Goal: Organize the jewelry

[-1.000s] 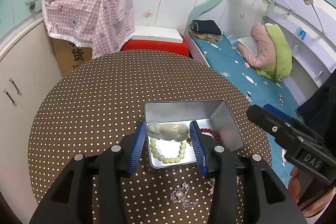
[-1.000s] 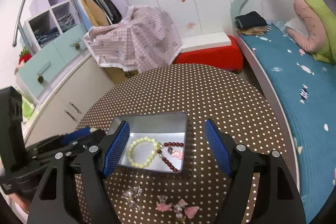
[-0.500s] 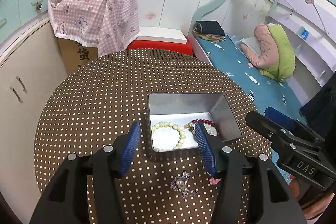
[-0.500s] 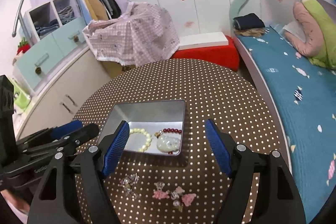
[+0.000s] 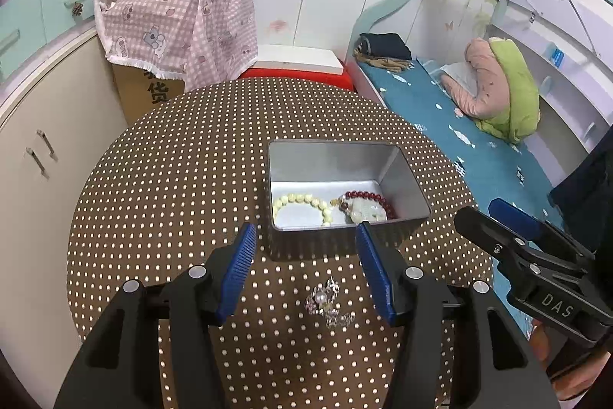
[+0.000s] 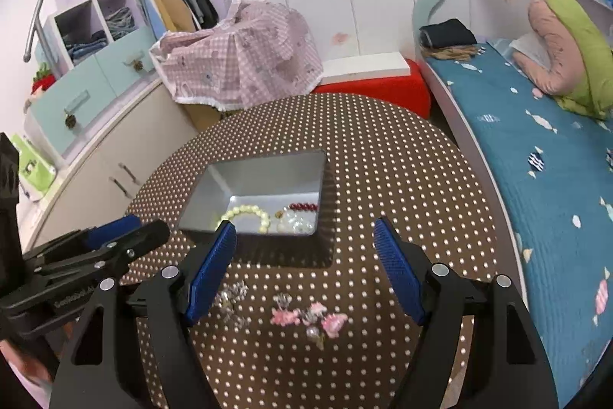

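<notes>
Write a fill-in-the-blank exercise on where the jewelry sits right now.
1. The cream bead bracelet lies inside the ____ tin.
2. In the tin, the pale pendant rests on the ____ bead bracelet.
3. The pink flower piece lies on the ____ tablecloth, outside the tin.

Missing words: metal; red; polka-dot

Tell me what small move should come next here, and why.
Probably lower the left gripper onto the silver brooch just below its open, empty jaws. The tin already holds the cream bracelet, red bracelet and pale pendant, while the brooch and pink flower clips remain on the table.
</notes>
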`<act>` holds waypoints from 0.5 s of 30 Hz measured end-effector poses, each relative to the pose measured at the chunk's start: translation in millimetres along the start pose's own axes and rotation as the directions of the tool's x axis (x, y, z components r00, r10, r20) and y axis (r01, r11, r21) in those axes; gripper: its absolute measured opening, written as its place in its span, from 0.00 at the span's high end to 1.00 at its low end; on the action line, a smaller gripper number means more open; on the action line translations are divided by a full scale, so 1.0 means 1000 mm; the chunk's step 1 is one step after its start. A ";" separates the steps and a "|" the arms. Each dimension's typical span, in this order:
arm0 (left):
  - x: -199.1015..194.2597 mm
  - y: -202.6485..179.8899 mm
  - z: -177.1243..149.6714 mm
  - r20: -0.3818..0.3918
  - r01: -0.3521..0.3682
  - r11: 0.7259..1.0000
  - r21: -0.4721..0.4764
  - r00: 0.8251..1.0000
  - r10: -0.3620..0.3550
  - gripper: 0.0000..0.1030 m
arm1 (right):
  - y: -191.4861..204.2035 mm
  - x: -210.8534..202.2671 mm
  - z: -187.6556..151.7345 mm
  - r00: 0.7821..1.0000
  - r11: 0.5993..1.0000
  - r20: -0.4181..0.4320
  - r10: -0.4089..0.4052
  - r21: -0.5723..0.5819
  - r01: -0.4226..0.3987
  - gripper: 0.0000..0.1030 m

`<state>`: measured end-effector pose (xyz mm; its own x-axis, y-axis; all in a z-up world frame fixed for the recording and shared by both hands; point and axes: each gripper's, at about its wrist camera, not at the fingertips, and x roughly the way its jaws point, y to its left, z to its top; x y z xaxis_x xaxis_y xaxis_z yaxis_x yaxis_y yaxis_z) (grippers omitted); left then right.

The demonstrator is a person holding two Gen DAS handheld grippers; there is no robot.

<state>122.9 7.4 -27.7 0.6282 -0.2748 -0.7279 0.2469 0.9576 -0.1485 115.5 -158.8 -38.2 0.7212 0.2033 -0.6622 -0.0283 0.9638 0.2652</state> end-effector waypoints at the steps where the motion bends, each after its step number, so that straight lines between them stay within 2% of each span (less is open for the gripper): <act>1: 0.000 0.000 -0.002 -0.004 -0.003 1.000 0.000 1.000 0.003 0.49 | -0.001 0.000 -0.003 1.000 1.000 -0.007 -0.004 -0.002 0.004 0.30; 6: 0.002 0.001 -0.013 -0.028 -0.013 1.000 -0.008 1.000 0.013 0.45 | -0.011 0.001 -0.019 0.999 0.999 -0.037 -0.036 -0.005 0.036 0.29; 15: 0.016 0.000 -0.034 -0.088 -0.027 0.999 -0.017 0.996 0.026 0.45 | -0.030 0.012 -0.054 0.993 0.998 -0.106 -0.060 0.007 0.061 0.29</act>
<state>107.8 6.2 -61.6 0.5667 -0.2414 -0.7878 0.2171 0.9661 -0.1399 87.2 -176.4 -92.2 0.6439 0.1624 -0.7477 0.0205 0.9732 0.2290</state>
